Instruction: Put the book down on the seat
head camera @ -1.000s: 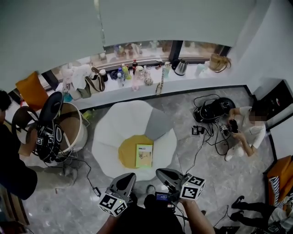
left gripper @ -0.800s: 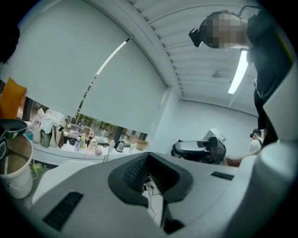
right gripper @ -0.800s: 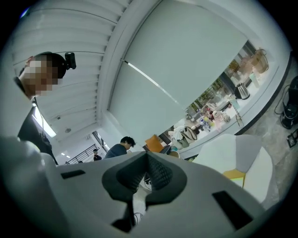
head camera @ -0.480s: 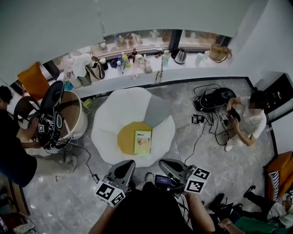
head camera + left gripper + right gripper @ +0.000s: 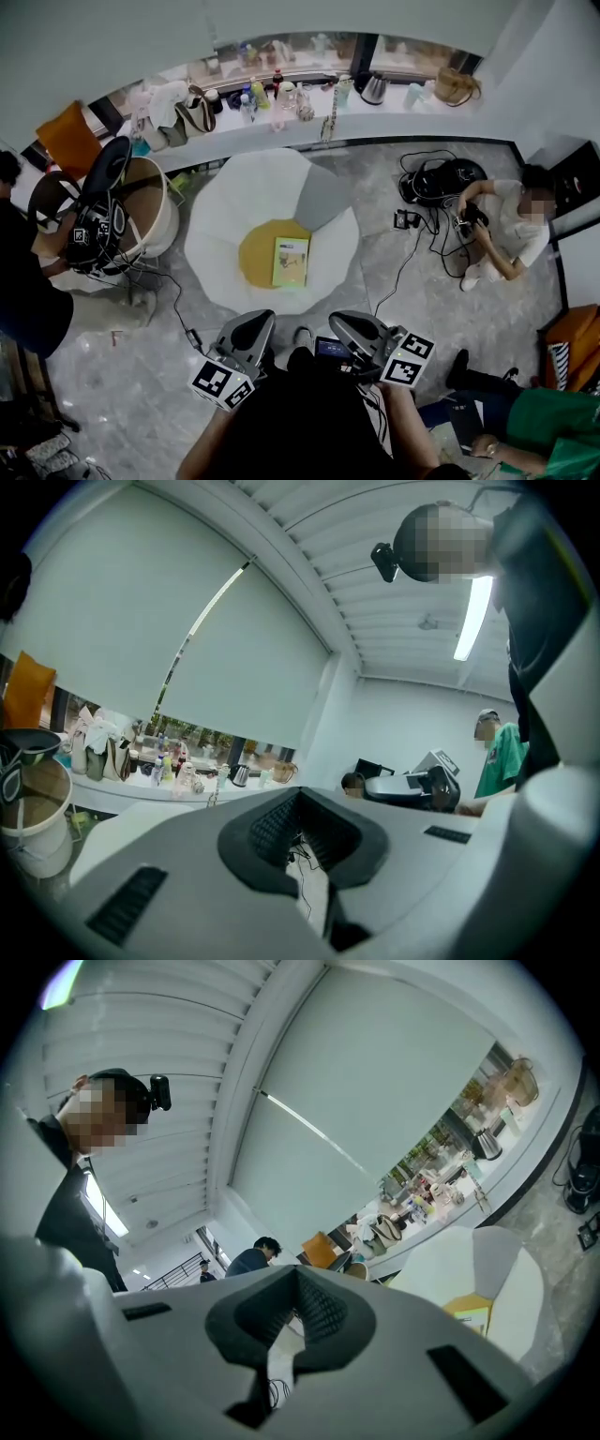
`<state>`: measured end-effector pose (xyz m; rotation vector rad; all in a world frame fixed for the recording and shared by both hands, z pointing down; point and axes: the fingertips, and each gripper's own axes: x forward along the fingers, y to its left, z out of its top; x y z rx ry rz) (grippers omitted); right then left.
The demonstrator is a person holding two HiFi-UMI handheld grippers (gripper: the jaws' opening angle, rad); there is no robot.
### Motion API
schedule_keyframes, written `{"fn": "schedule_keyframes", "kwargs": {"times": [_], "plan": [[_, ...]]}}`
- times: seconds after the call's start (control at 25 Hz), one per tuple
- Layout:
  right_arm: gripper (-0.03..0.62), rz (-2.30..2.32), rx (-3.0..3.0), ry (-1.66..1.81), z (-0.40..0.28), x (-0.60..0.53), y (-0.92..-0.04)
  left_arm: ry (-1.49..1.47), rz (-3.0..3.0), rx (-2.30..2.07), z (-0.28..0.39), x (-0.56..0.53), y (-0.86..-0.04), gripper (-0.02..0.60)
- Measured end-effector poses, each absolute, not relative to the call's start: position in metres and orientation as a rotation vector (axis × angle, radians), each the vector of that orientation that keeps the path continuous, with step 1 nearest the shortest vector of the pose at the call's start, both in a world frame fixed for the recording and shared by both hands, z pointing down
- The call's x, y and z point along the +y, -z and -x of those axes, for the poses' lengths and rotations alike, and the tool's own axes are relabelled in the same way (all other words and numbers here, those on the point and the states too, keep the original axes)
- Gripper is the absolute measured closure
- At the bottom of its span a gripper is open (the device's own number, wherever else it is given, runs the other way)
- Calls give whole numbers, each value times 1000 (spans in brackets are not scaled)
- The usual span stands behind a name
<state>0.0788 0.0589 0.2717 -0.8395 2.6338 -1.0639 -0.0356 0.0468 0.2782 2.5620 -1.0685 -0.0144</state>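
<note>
A green-covered book (image 5: 291,261) lies flat on the yellow seat cushion (image 5: 255,259) of a white petal-shaped chair (image 5: 251,192). No gripper touches it. My left gripper (image 5: 246,331) and right gripper (image 5: 345,327) are held close to my body, on the near side of the chair and well short of the book. Both are shut with nothing between the jaws. In the right gripper view the chair (image 5: 502,1265) and the yellow cushion (image 5: 467,1309) show at the right. The left gripper (image 5: 302,829) points across the room, away from the chair.
A person (image 5: 514,225) sits on the floor at right among cables (image 5: 412,267) and a black device (image 5: 441,181). A round tub (image 5: 157,225) and another person (image 5: 28,300) are at left. The window ledge (image 5: 272,103) holds bottles and bags. Someone in green (image 5: 534,422) is at bottom right.
The book has stayed on the seat. Both grippers have dropped slightly lower in the head view, towards my body. A person in green has come into view at bottom right.
</note>
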Motion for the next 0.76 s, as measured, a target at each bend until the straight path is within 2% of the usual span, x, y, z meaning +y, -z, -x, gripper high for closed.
{"fn": "schedule_keyframes", "kwargs": {"times": [0.76], "plan": [[580, 854, 2644, 1084, -78, 63, -270, 0, -2553, -1084, 37, 55, -273, 569]]}}
